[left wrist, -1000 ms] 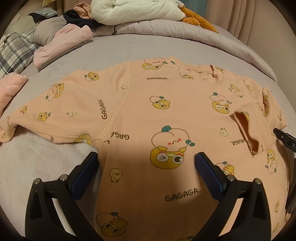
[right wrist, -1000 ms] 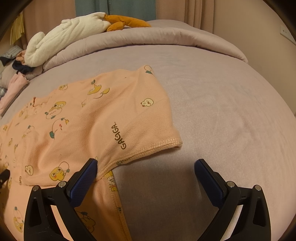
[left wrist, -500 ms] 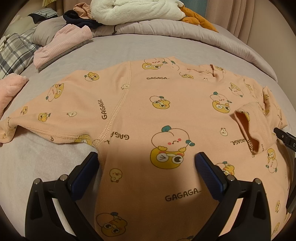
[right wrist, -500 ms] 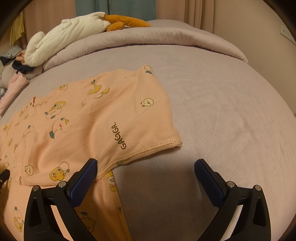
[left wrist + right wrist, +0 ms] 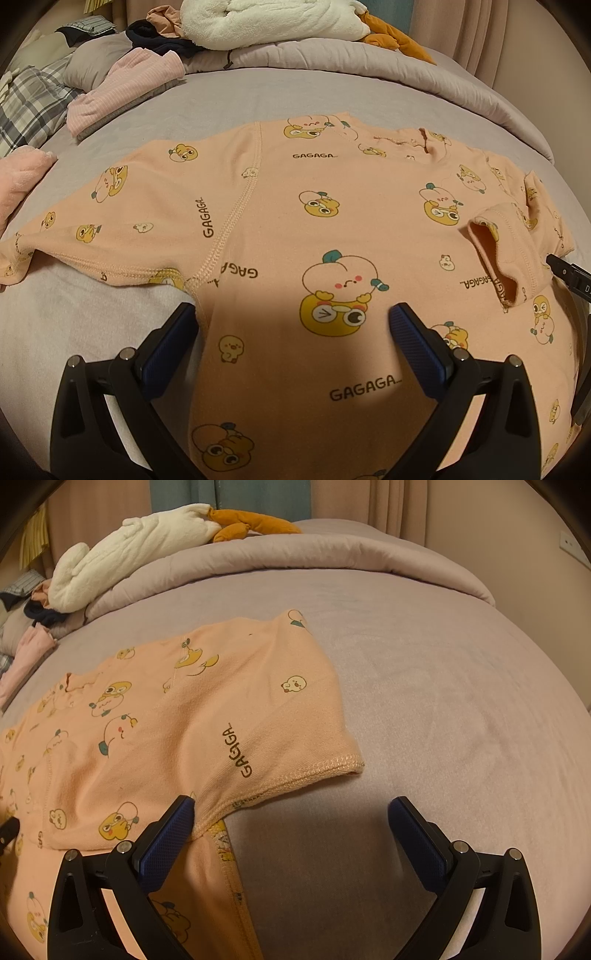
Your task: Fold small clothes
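Peach shirt (image 5: 332,206) spread flat on grey bed (image 5: 443,701), right sleeve (image 5: 258,716) folded onto body. Left gripper (image 5: 293,321) above chest, fingers spread, holding nothing. Right gripper (image 5: 291,808) at sleeve cuff, fingers spread, empty.

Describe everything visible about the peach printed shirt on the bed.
The shirt is a small peach top of soft knit fabric, printed with cartoon ducks, peaches and the word GAGAGA. It lies spread flat on the grey bed cover. One sleeve stretches flat to the left; the other sleeve is folded in over the body, its cuff open. Stitched seams show at the shoulders and cuffs. Both grippers hover open above it, neither gripping it.
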